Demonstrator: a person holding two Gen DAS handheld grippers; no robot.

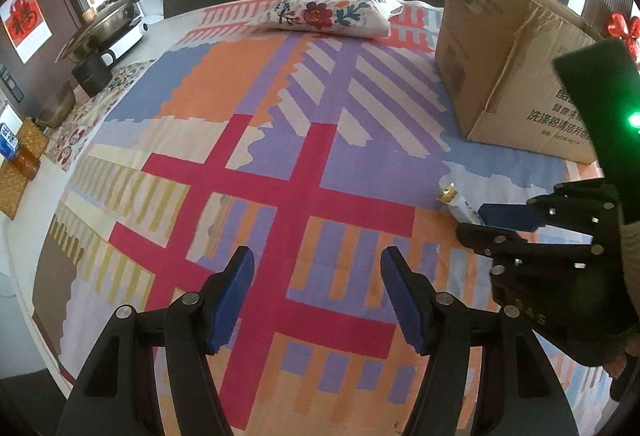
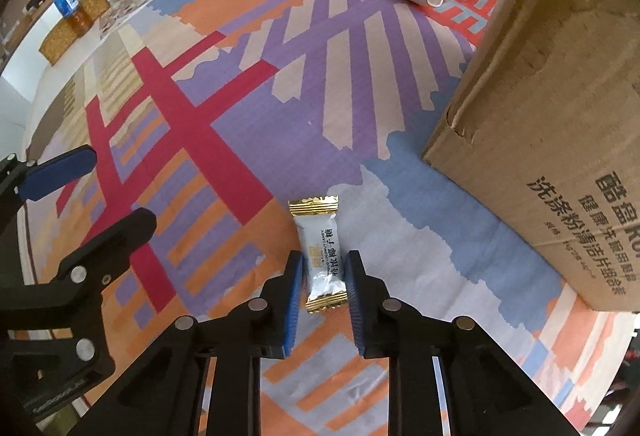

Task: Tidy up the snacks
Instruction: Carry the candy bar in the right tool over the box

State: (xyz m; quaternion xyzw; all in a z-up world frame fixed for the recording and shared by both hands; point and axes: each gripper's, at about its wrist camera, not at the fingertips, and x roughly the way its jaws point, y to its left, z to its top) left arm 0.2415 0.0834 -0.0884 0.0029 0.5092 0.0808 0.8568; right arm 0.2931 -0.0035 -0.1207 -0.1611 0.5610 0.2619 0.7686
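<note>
A round table (image 1: 168,23) is draped with a patterned cloth (image 1: 280,163) in blocks and stripes of orange, purple, blue, cream and crimson. On the cloth lie 1 small white snack packet with gold crimped ends (image 2: 322,256), a large brown cardboard box (image 2: 560,107) with printed characters just beyond it, and a floral fabric tissue cover (image 1: 332,11) at the far edge. Off the cloth, on bare tabletop, stand a dark mug (image 1: 94,71), a metal pot on a white cooker (image 1: 116,23) and a woven mat (image 1: 18,179).
</note>
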